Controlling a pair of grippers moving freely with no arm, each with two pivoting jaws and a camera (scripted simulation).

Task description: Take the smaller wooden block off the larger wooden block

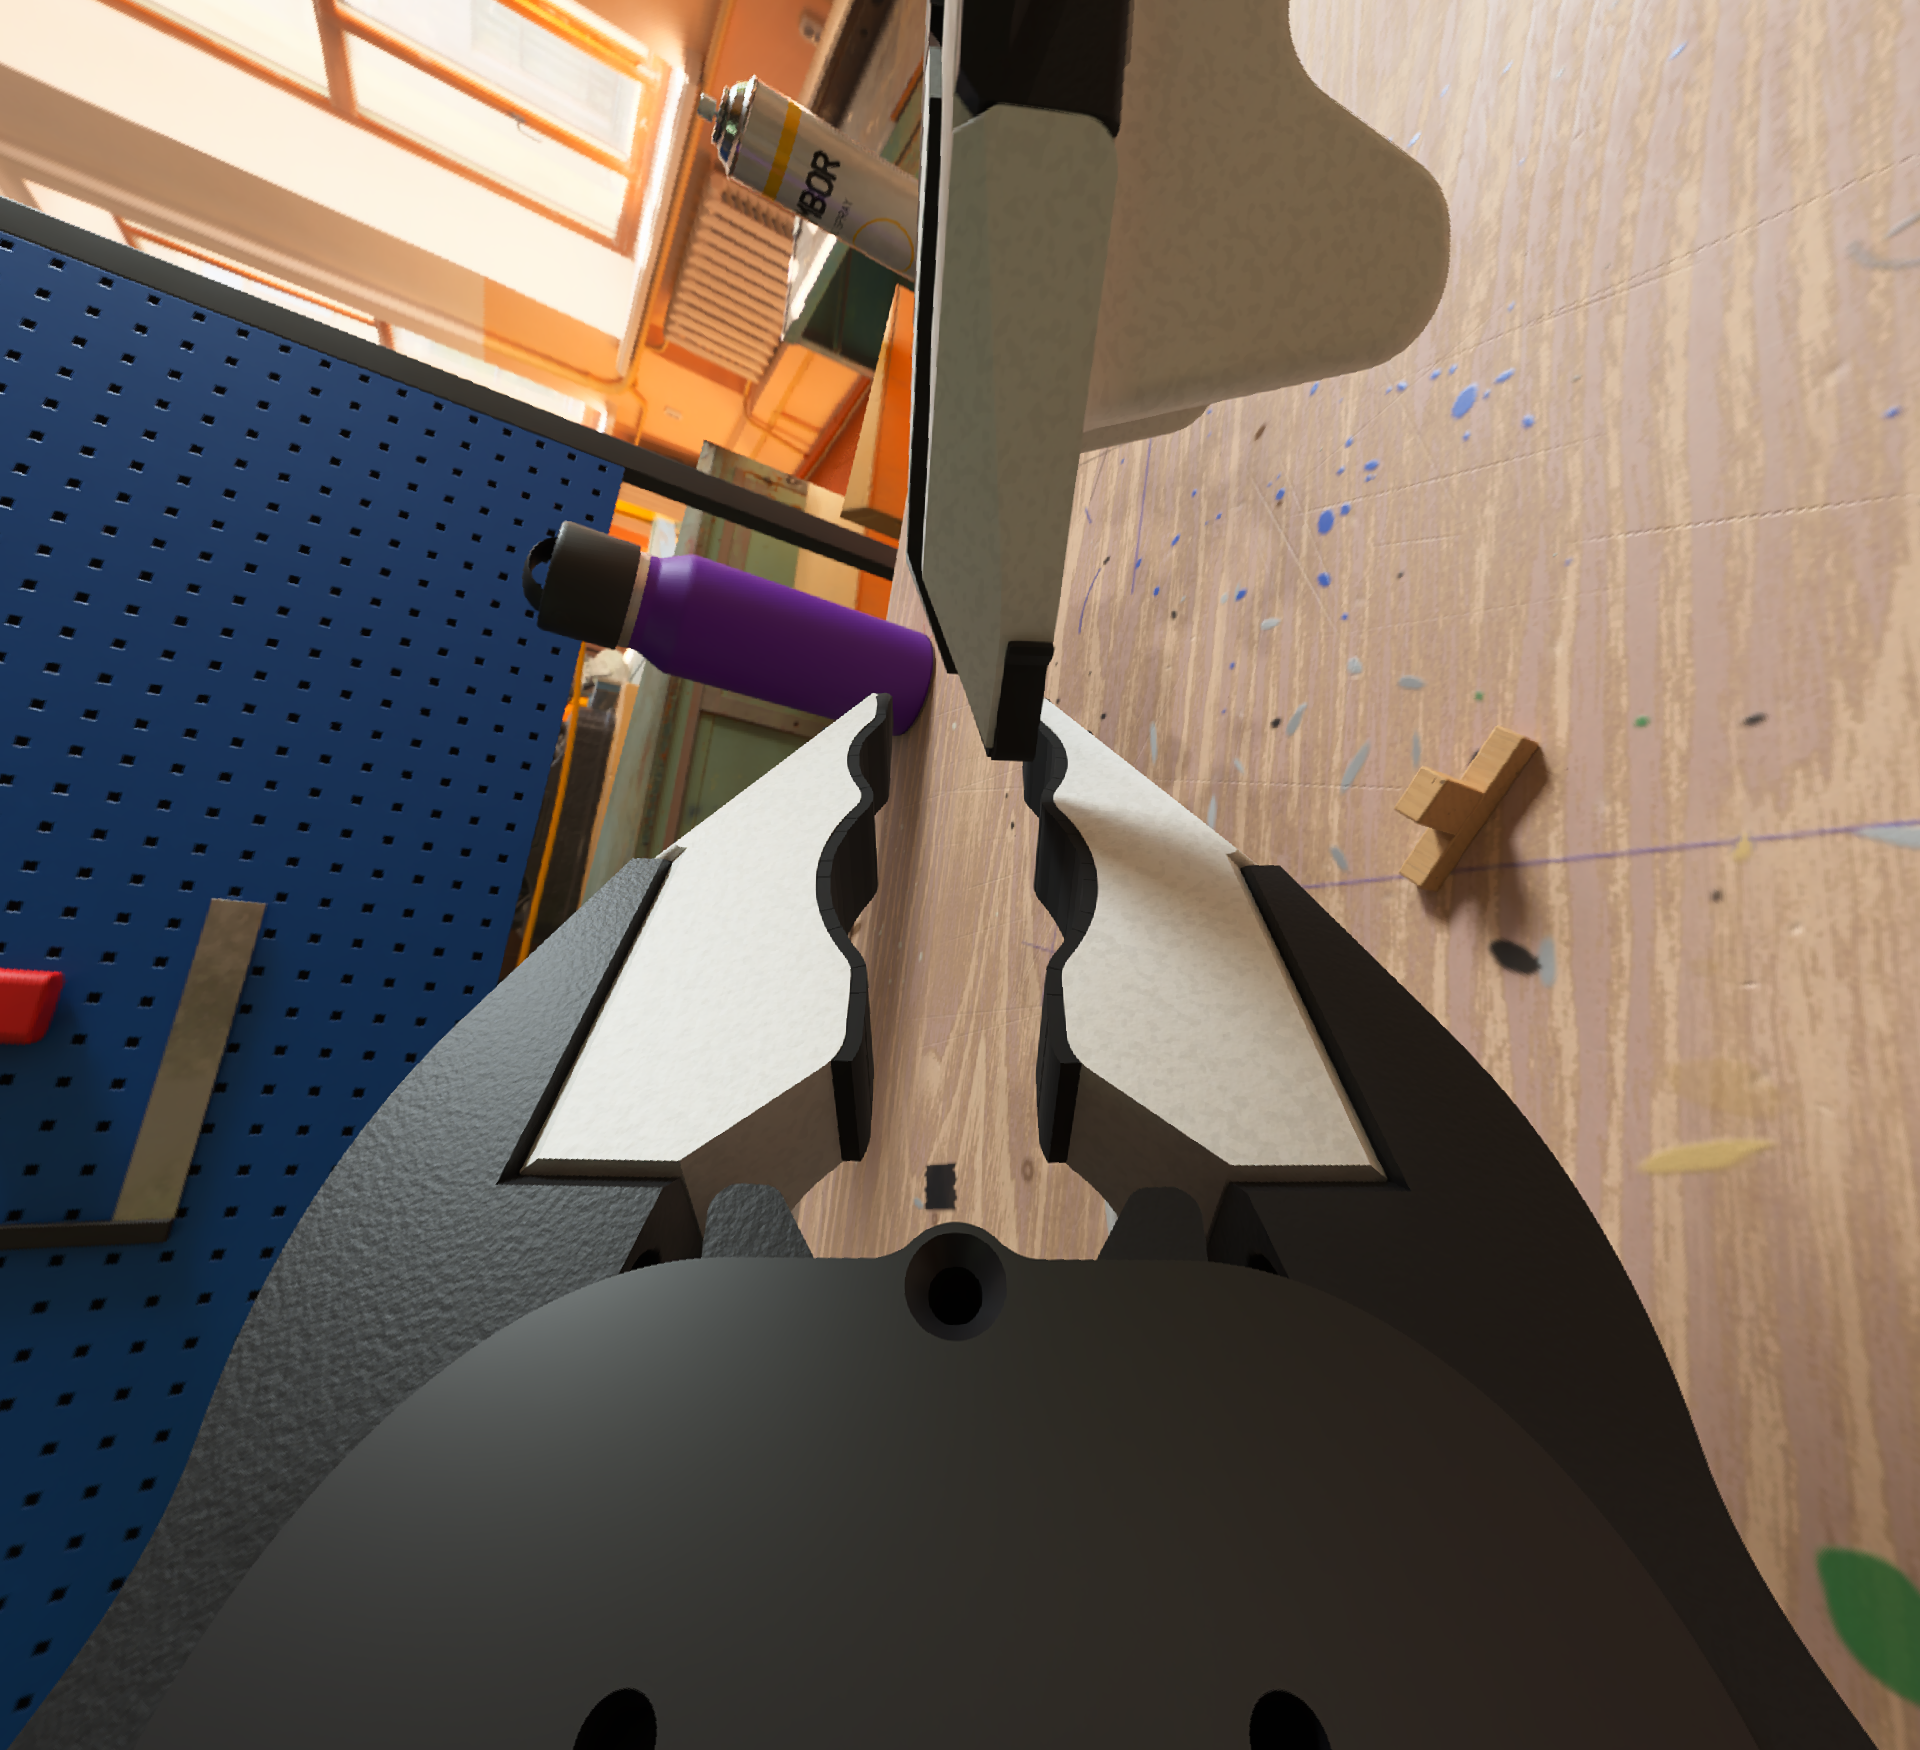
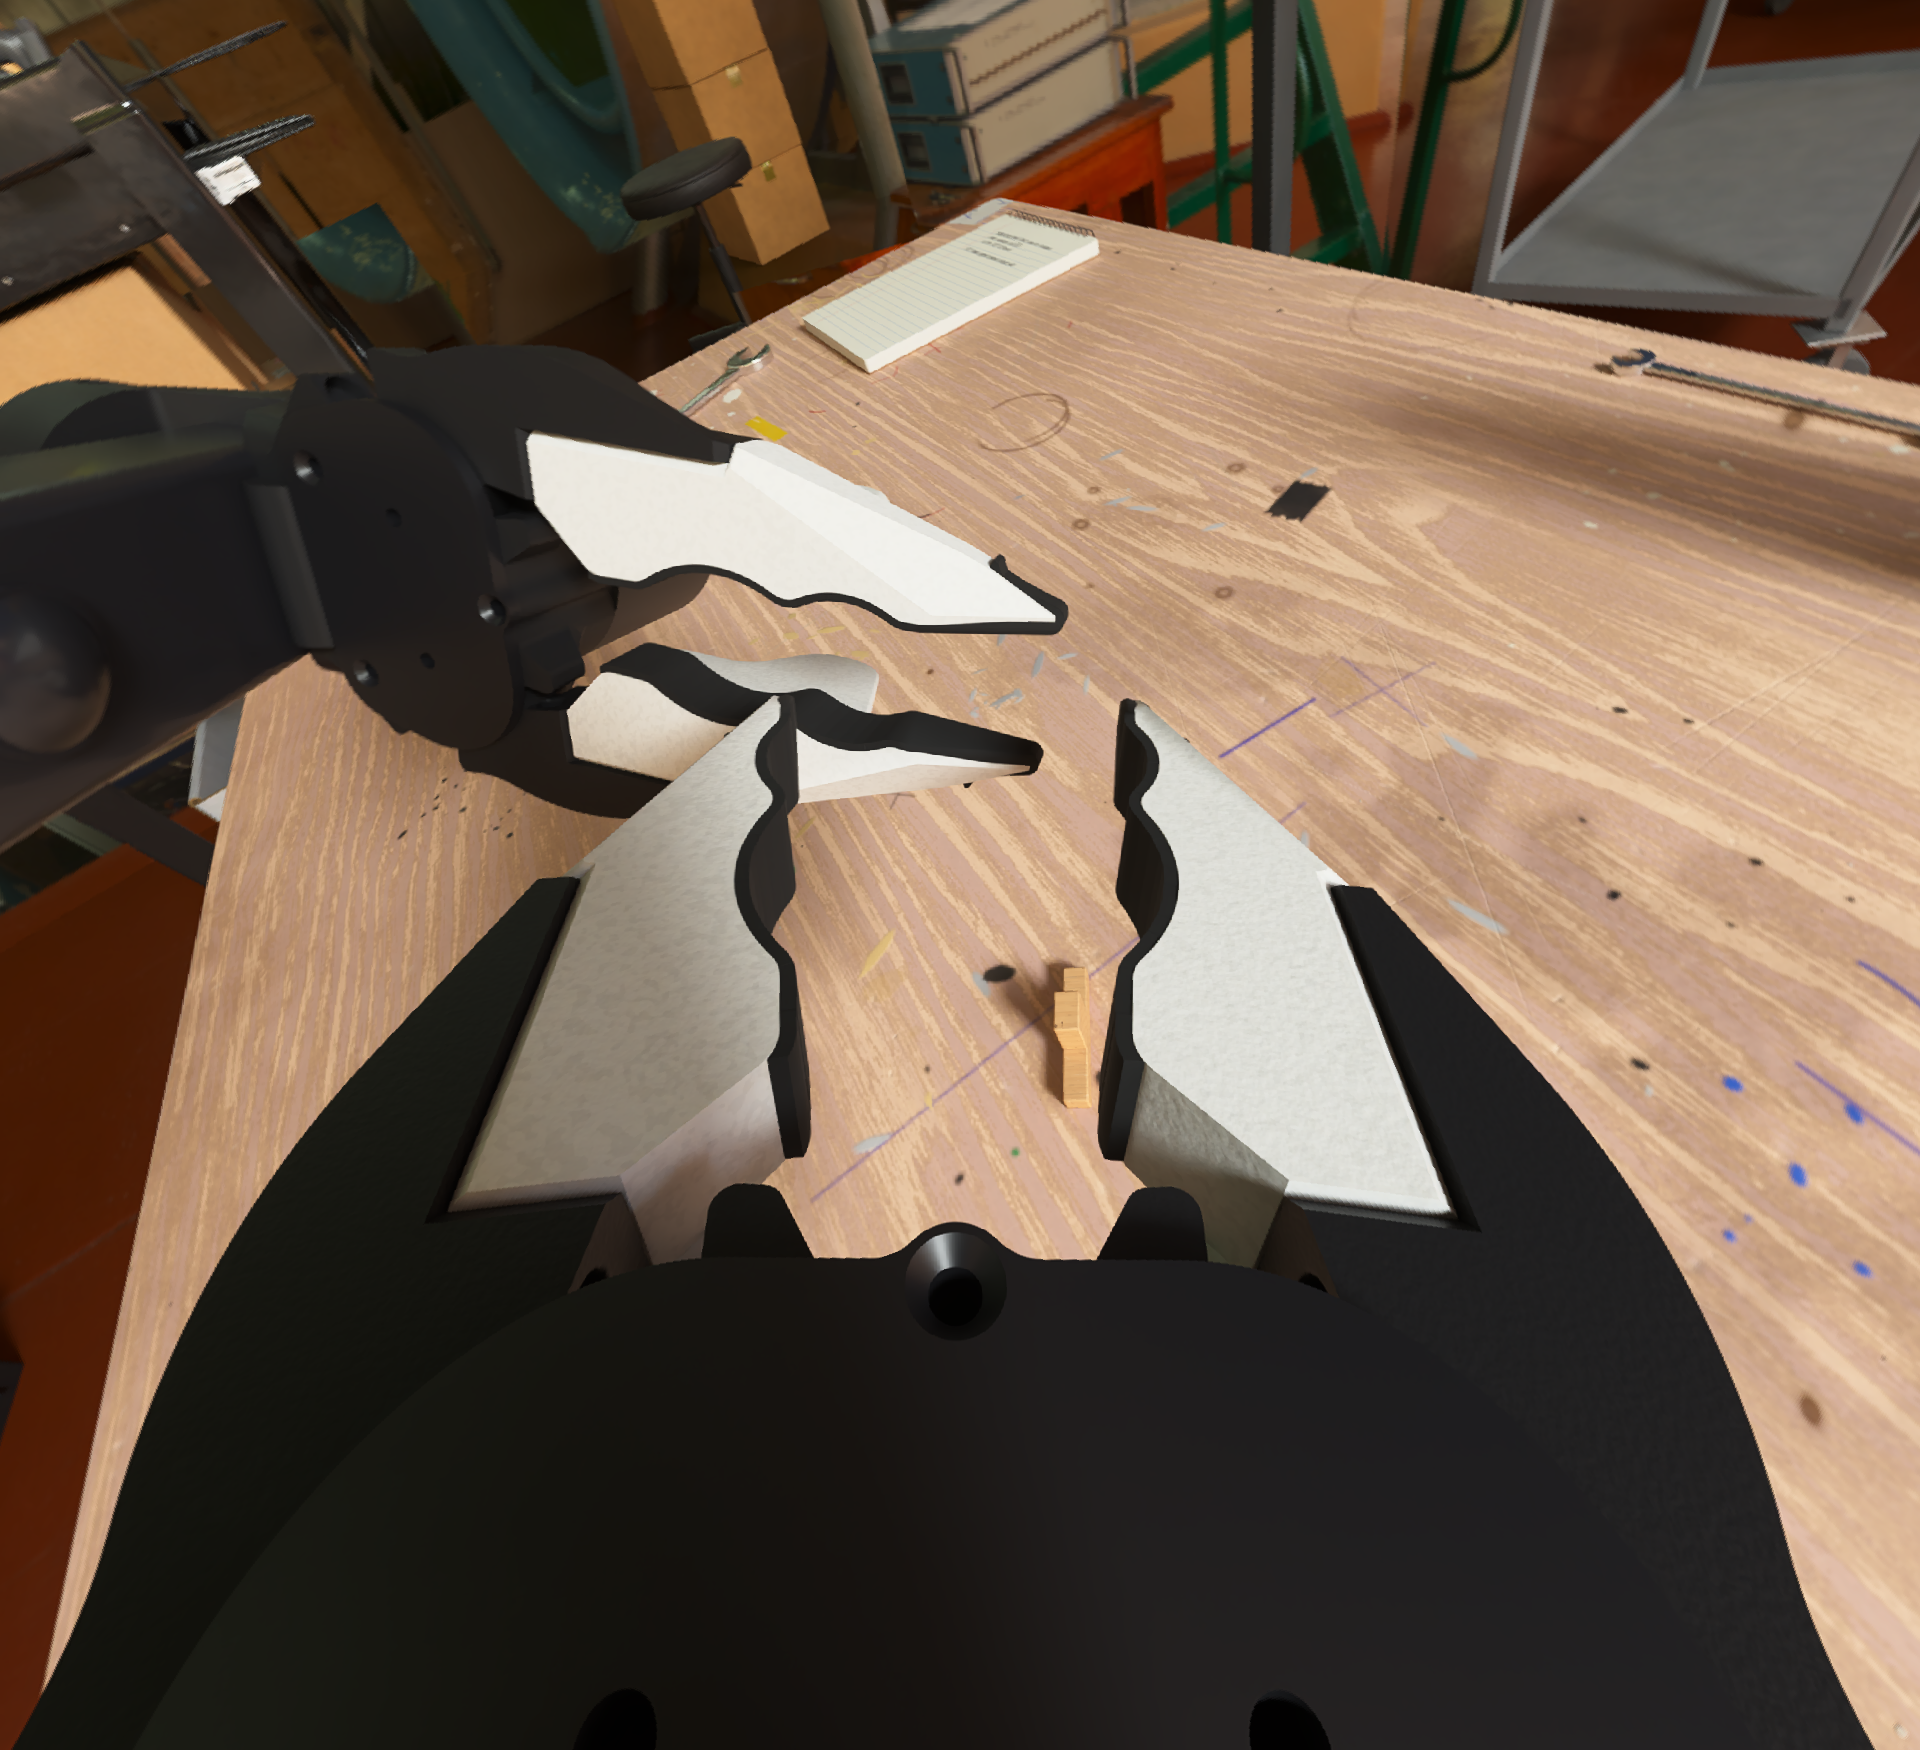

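Note:
Two light wooden blocks are stacked on the wooden table (image 2: 1455,661), the smaller block (image 2: 1073,981) on top of the larger block (image 2: 1075,1061). In the left wrist view the pair (image 1: 1465,807) forms a cross, well to the right of my left gripper (image 1: 961,734). The left gripper is open and empty; it also shows in the right wrist view (image 2: 1039,682), at the left above the table. My right gripper (image 2: 954,734) is open and empty, above the blocks, which show between its fingers close to the right finger (image 2: 1226,952). One of its fingers (image 1: 997,453) reaches down in front of the left gripper.
A purple bottle (image 1: 748,630) and a spray can (image 1: 821,183) stand near the table's edge by a blue pegboard (image 1: 260,661). A notepad (image 2: 951,287), a small wrench (image 2: 727,370) and a long wrench (image 2: 1766,391) lie at the far side of the table.

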